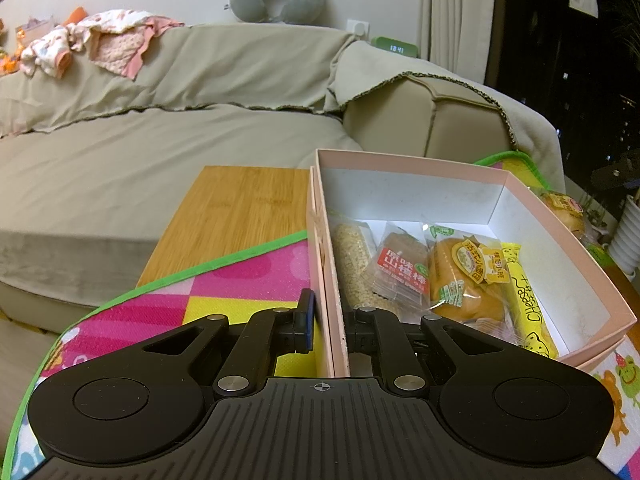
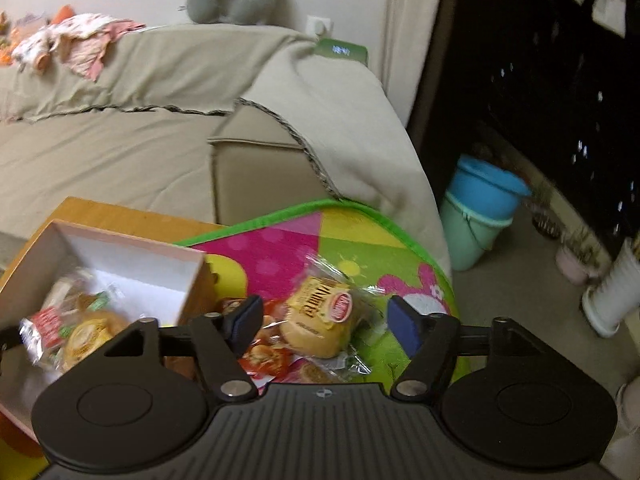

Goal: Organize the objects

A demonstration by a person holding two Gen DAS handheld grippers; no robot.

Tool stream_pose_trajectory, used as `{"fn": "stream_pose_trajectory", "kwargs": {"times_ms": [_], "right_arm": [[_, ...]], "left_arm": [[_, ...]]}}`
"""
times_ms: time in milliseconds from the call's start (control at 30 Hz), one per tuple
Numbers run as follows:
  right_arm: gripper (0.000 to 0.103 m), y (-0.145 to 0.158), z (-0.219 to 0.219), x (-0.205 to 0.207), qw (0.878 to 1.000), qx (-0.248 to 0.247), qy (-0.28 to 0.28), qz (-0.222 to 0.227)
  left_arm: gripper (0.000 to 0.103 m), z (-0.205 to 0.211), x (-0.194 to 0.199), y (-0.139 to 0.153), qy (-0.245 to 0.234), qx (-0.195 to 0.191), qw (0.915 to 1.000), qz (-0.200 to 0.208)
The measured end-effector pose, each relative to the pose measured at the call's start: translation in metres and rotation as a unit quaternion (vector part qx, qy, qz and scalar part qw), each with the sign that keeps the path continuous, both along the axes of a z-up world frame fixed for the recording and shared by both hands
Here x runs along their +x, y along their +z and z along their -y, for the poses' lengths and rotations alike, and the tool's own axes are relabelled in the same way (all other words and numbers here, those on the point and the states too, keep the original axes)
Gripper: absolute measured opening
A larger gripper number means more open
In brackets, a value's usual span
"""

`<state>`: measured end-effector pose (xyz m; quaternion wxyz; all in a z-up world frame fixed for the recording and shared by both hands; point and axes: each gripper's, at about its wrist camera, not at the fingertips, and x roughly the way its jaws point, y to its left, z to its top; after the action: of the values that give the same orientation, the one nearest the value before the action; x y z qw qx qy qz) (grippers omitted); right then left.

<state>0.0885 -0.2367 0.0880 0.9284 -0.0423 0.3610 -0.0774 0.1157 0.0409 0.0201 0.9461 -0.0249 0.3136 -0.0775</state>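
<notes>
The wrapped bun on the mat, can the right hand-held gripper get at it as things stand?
Probably yes. The right hand-held gripper is open, and the wrapped bun lies on the mat directly between its fingers, with nothing covering it; the pink box sits off to the left.

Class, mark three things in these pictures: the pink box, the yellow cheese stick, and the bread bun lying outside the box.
pink box (image 1: 568, 240): left wrist view, right wall's rim.
yellow cheese stick (image 1: 528, 300): left wrist view, wrapper's middle.
bread bun (image 2: 320, 324): right wrist view, wrapped top, between open tongs.

Pink box (image 1: 420, 168), white inside; pink-yellow-green checked mat (image 1: 224, 288)
</notes>
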Motion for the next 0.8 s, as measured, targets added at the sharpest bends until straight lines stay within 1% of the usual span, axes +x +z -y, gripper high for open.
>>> {"fn": "stream_pose_trajectory", "kwargs": {"times_ms": [100,200,367,433,533,567,600,633,667,733,800], "right_arm": [[0.071,-0.004,0.026,0.017,0.998,0.057,-0.032,-0.006],[0.072,-0.013,0.045,0.031,0.994,0.095,-0.058,-0.011],[0.077,-0.038,0.047,0.057,0.991,0.107,-0.075,-0.034],[0.083,-0.049,0.044,0.068,0.990,0.112,-0.081,-0.040],[0.084,-0.064,0.042,0.081,0.986,0.132,-0.090,-0.049],[0.083,-0.066,0.040,0.081,0.985,0.136,-0.089,-0.052],[0.075,-0.069,0.038,0.081,0.985,0.138,-0.087,-0.057],[0.064,-0.072,0.036,0.081,0.985,0.138,-0.083,-0.064],[0.064,-0.073,0.035,0.079,0.985,0.136,-0.080,-0.067],[0.059,-0.071,0.034,0.072,0.985,0.134,-0.081,-0.067],[0.058,-0.067,0.035,0.062,0.985,0.139,-0.076,-0.068]], "left_arm": [[0.012,0.000,0.000,0.000,0.000,0.000,1.0000,0.000],[0.012,0.000,0.000,0.000,0.000,0.000,1.0000,0.000],[0.012,0.000,0.000,0.000,0.000,0.000,1.0000,0.000],[0.012,0.000,0.000,0.000,0.000,0.000,1.0000,0.000],[0.012,0.000,0.000,0.001,0.000,0.002,1.0000,0.001],[0.012,0.000,0.000,0.001,0.000,0.002,1.0000,0.001],[0.012,0.000,0.000,0.001,-0.001,0.002,1.0000,0.001],[0.012,0.000,0.000,0.001,0.000,0.002,1.0000,0.001],[0.012,0.000,0.000,0.001,-0.001,0.003,1.0000,0.001],[0.012,0.000,0.000,0.001,-0.001,0.005,1.0000,0.002],[0.012,0.000,0.000,0.001,-0.001,0.004,1.0000,0.002]]}}
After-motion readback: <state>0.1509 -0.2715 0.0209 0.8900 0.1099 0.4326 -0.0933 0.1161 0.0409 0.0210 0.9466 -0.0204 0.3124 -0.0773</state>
